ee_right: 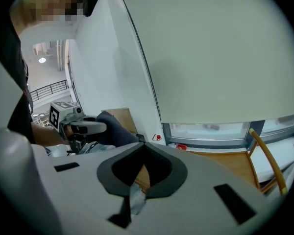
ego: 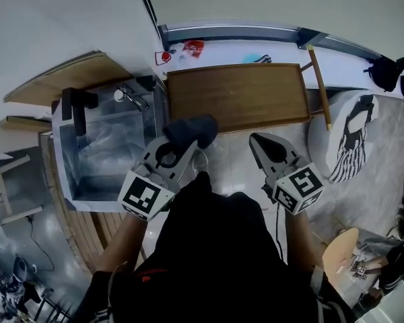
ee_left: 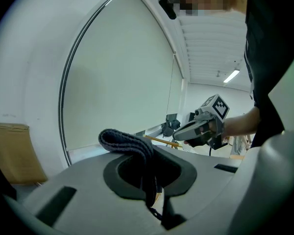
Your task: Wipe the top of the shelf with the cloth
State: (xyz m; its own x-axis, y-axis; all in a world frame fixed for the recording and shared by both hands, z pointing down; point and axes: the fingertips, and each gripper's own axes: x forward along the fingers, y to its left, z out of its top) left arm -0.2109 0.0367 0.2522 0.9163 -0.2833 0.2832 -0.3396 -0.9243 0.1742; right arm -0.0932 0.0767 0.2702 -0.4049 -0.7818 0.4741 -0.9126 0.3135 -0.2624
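At the far left a clear bin (ego: 109,121) stands beside the shelf (ego: 256,93), out of my way. My left tool (ego: 177,152) is pinching the dark cloth (ego: 192,130), which folds over the jaw tips so that its free bulk faces forward as a pad. It sits at the near left corner of the wooden top, and I cannot tell if it touches. The left gripper view looks up at the wall, so I judge the tool is tipped up, not yet pressing. That corner suits starting a sweep rightward. My right tool (ego: 261,142) has its jaws pressed together on nothing and hangs near the front edge, clear of the wiping path.
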